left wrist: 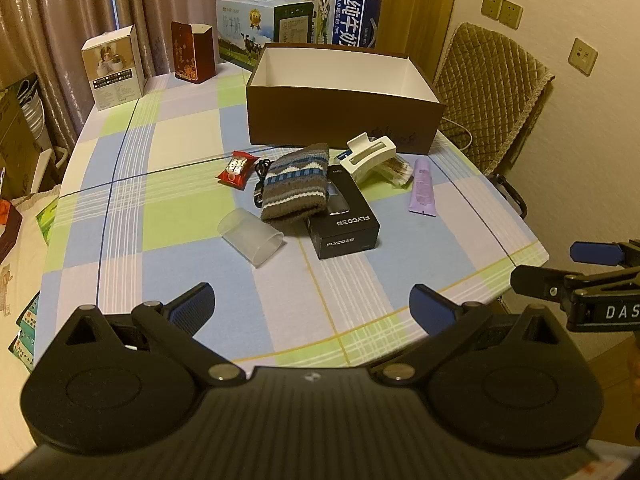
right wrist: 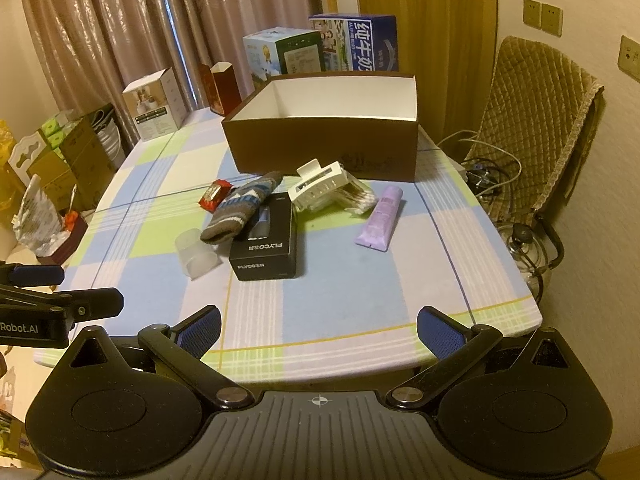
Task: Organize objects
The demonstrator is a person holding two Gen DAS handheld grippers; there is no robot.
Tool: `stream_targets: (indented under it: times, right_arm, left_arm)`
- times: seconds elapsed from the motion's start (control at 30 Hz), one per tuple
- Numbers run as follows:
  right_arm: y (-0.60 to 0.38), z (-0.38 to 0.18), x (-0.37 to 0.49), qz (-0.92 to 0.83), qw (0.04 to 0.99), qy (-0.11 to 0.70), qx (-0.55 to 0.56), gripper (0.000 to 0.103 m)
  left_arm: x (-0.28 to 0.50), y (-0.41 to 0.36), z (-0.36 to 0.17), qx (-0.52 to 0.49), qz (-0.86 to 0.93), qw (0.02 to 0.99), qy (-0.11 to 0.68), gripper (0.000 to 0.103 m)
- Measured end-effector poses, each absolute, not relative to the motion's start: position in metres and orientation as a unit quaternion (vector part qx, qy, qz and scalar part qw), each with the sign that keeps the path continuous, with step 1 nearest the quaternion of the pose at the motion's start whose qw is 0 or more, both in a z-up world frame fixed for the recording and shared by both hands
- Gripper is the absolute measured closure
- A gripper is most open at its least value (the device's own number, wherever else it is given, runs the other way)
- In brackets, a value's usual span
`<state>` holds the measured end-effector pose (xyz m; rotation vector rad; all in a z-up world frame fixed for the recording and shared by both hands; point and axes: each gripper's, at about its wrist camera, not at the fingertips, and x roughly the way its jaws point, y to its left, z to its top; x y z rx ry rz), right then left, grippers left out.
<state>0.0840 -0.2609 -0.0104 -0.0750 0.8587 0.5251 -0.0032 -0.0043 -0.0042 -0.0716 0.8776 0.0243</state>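
Note:
An open brown box (left wrist: 340, 124) (right wrist: 324, 148) with a white inside stands at the far middle of the table. In front of it lie a red snack packet (left wrist: 236, 170) (right wrist: 214, 195), a striped knitted sock (left wrist: 296, 184) (right wrist: 240, 208), a black FLYCO box (left wrist: 346, 224) (right wrist: 266, 248), a white hair claw (left wrist: 370, 156) (right wrist: 316, 186), a pack of cotton swabs (right wrist: 356, 198), a purple tube (left wrist: 423, 186) (right wrist: 382, 216) and a clear plastic cup (left wrist: 252, 236) (right wrist: 196, 258). My left gripper (left wrist: 312, 306) and right gripper (right wrist: 318, 330) are open and empty, above the near table edge.
Milk cartons (left wrist: 260, 28) (right wrist: 356, 42) and small boxes (left wrist: 114, 66) (right wrist: 156, 104) stand along the far edge by the curtains. A padded chair (left wrist: 492, 92) (right wrist: 540, 128) stands at the right, with cables and a kettle (right wrist: 528, 248) below it. Cardboard boxes (right wrist: 68, 160) sit on the left.

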Motion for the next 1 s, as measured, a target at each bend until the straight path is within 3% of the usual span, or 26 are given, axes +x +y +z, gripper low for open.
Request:
stream_targets:
  times: [1.0]
  right_arm:
    - [-0.2515, -0.0116, 0.086, 0.25, 0.876, 0.411, -0.035, 0.002]
  left_arm:
    - [-0.0009, -0.0002, -0.0042, -0.055, 0.045, 0.903, 0.423, 0.001]
